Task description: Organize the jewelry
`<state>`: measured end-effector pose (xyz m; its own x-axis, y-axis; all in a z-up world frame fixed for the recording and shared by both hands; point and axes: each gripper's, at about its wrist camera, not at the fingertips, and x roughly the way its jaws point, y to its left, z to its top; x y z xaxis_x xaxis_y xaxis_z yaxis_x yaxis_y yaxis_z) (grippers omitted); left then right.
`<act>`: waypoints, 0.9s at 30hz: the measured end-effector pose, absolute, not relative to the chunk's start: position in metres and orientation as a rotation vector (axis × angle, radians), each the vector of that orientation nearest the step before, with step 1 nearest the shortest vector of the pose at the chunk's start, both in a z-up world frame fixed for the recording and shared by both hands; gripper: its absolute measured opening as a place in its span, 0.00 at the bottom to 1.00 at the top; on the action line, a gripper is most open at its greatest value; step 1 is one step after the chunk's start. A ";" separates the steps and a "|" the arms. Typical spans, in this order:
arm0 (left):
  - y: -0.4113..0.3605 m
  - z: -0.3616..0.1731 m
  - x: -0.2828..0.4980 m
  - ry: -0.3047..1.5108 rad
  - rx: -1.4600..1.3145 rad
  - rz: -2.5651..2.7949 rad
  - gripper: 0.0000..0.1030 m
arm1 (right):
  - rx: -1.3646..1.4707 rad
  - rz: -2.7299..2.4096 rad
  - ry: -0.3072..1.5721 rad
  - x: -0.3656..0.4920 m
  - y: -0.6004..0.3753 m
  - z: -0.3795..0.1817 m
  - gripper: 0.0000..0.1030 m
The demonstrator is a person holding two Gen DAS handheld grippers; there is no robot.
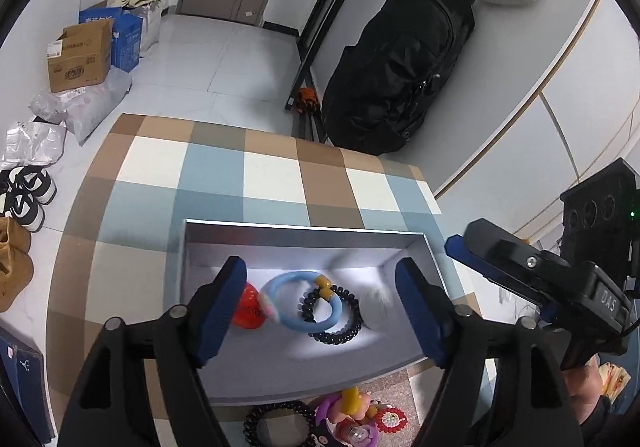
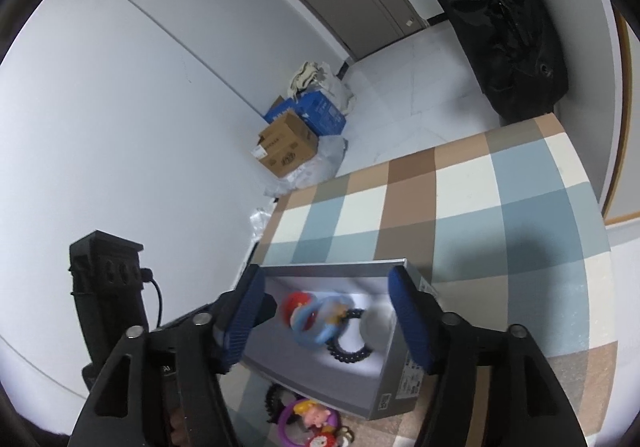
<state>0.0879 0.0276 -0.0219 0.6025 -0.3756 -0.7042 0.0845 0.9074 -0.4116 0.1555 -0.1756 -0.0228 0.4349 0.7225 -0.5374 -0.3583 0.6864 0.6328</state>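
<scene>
Left wrist view shows the left gripper [image 1: 320, 307] with its jaws wide apart and nothing held, hanging over the grey box [image 1: 304, 227]. Between its jaws, down in the box, lie a blue ring [image 1: 289, 321], a black coil band [image 1: 340, 331], a red piece [image 1: 248, 307] and a pale round thing [image 1: 374, 307] that is too blurry to name. So part of the job looks done. Below the jaws, outside the box on the checked cloth [image 1: 272, 175], another black coil band [image 1: 280, 421] and some bright charms [image 1: 356, 419] still wait. The right gripper [image 2: 324, 321] is open too and holds nothing, with the same box between its jaws.
</scene>
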 end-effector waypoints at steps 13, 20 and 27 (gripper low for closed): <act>0.043 -0.022 0.075 0.887 -0.377 -0.174 0.72 | 0.477 0.649 0.847 0.142 -0.189 -0.021 0.88; 0.043 -0.017 0.061 0.847 -0.346 -0.154 0.72 | 0.412 0.629 0.811 0.126 -0.189 -0.014 0.98; 0.045 -0.013 0.043 0.809 -0.320 -0.150 0.73 | 0.364 0.622 0.766 0.106 -0.192 -0.006 1.00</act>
